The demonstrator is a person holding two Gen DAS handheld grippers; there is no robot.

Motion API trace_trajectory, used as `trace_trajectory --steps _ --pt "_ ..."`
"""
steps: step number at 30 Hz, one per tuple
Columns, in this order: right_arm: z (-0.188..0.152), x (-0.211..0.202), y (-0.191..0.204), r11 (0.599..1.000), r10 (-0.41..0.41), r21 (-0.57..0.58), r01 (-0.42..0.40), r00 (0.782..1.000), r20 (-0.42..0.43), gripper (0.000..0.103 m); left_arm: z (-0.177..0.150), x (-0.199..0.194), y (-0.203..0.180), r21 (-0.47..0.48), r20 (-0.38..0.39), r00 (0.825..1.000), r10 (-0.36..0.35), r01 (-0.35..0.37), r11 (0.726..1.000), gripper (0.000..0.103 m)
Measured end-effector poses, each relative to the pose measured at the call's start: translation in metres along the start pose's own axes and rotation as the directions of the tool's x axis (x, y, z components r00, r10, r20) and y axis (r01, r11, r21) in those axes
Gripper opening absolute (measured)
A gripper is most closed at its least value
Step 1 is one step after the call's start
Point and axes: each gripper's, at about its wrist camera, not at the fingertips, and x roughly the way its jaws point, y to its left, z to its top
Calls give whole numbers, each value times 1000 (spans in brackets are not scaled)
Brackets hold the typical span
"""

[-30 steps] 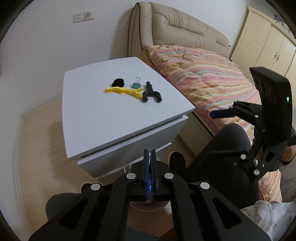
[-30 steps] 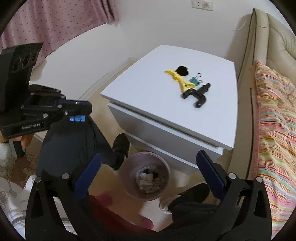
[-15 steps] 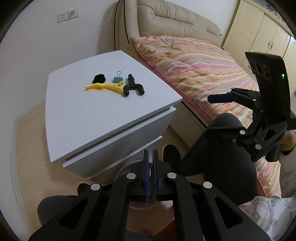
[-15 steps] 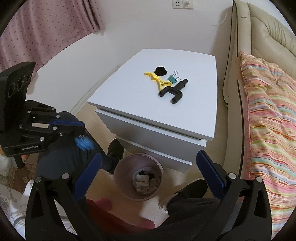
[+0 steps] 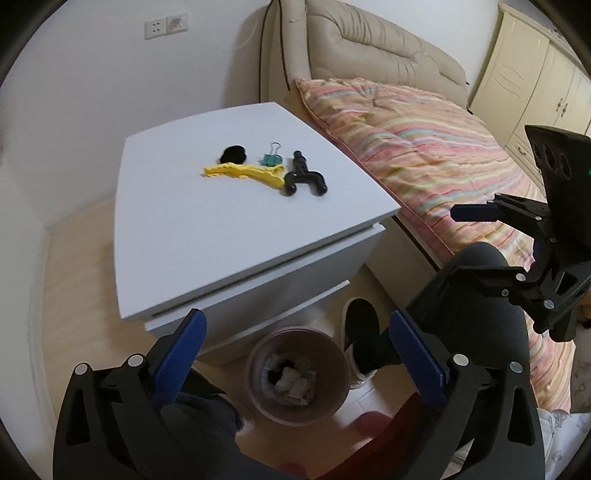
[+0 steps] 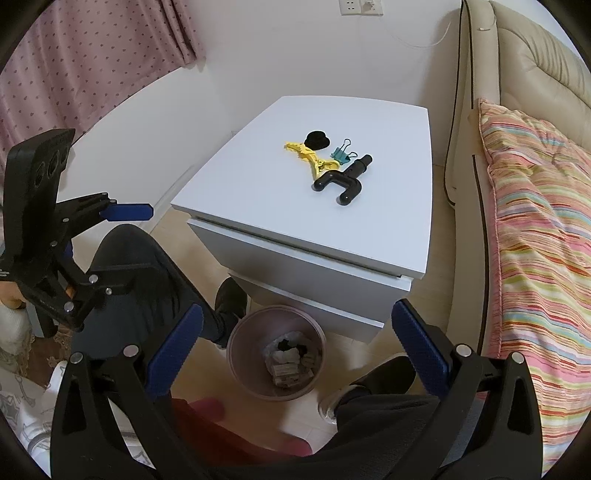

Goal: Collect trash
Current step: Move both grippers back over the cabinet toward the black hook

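Tilting both grippers down over the bin point(image 5: 297, 373), I see left fingers point(image 5: 180, 352) just sprung wide, empty; right fingers point(image 6: 173, 356) spread; bin's contents unclear.

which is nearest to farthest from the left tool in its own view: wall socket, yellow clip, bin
1. bin, on the floor just beyond the open left tool
2. yellow clip, mid nightstand top
3. wall socket, high on the far wall
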Motion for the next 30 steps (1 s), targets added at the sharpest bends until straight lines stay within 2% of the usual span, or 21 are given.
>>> trace_trajectory --steps 14,22,30 --pt "21 4 0 1000 6 -30 -6 1000 -3 100 7 -7 19 -62 43 999 2 1 998 95" --pt "59 9 -11 995 -20 -103 19 1000 -5 100 20 -9 29 -82 67 998 3 3 997 95" --pt "105 33 -24 972 -26 -233 10 998 -64 100 28 -8 35 -94 77 997 -2 9 996 95"
